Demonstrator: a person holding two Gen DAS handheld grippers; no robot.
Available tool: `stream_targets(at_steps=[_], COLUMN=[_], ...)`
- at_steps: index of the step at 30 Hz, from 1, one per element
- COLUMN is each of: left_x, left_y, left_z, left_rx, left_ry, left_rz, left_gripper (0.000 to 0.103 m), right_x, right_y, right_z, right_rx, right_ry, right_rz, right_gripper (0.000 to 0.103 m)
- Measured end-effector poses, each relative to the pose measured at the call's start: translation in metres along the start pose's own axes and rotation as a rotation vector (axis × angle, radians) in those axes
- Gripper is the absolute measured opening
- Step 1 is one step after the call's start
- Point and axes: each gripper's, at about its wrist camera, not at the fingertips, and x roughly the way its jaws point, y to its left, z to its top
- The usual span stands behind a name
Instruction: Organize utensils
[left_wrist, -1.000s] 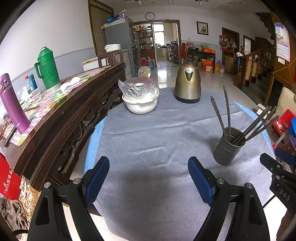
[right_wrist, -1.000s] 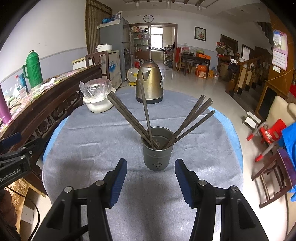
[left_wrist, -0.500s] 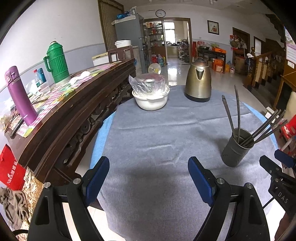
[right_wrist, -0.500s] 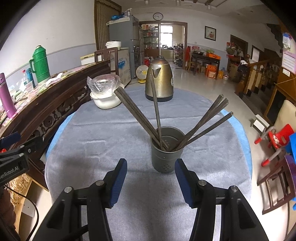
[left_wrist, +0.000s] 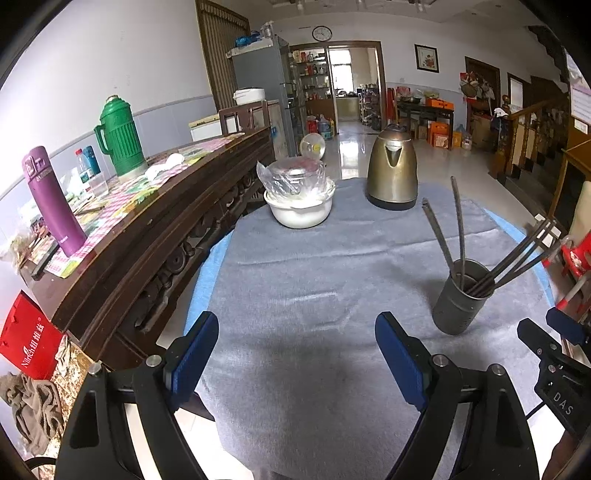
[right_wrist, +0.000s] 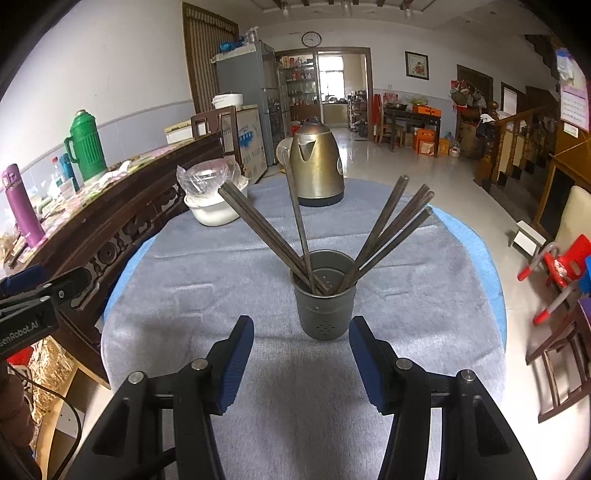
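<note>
Straight ahead of the right claw (right_wrist: 301, 360), whose jaws stand half-wide and empty, the cup (right_wrist: 324, 295) of upward-fanning chopsticks (right_wrist: 388, 230) sits on the desk (right_wrist: 184, 266), off to the right of the wide-open left claw (left_wrist: 295, 356).

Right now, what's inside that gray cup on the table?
Dark chopsticks stand in the gray cup, leaning out both ways. Small holes show on its inner wall. The cup's wall hides the chopstick tips and the bottom.

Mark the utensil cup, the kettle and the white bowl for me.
utensil cup (right_wrist: 325, 314): right wrist view, front wall.
kettle (right_wrist: 317, 166): right wrist view, middle of body.
white bowl (left_wrist: 301, 212): left wrist view, outer side.
</note>
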Motion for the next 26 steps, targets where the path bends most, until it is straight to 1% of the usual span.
stream_targets(at_steps=[9,15,20,24,26], left_x=[-0.034,-0.046,-0.04,-0.022,-0.006], left_y=[0.0,-0.001,-0.002,-0.004,-0.006], left_z=[-0.008,-0.008,-0.005,0.0,0.002], left_rx=[0.008,0.012,0.011,0.012,0.01], left_ry=[-0.054,-0.079,-0.072,-0.056,-0.031], left_rz=[0.0,-0.009,-0.017,-0.023,-0.029], left_gripper=[0.087,0.087,0.087,0.087,0.087], right_x=[-0.031,-0.041,-0.033,-0.017,-0.001], right_y=[0.005,0.005,0.006,-0.001,-0.01], right_z=[-0.006,-0.007,-0.003,-0.002,-0.004], right_rx=[-0.006,-0.007,-0.015,0.005,0.022], right_ry=[-0.055,-0.072,-0.062,-0.041,-0.02], right_rz=[0.013,0.012,0.007,0.001,-0.018], right_gripper=[0.058,0.058,0.058,0.058,0.058])
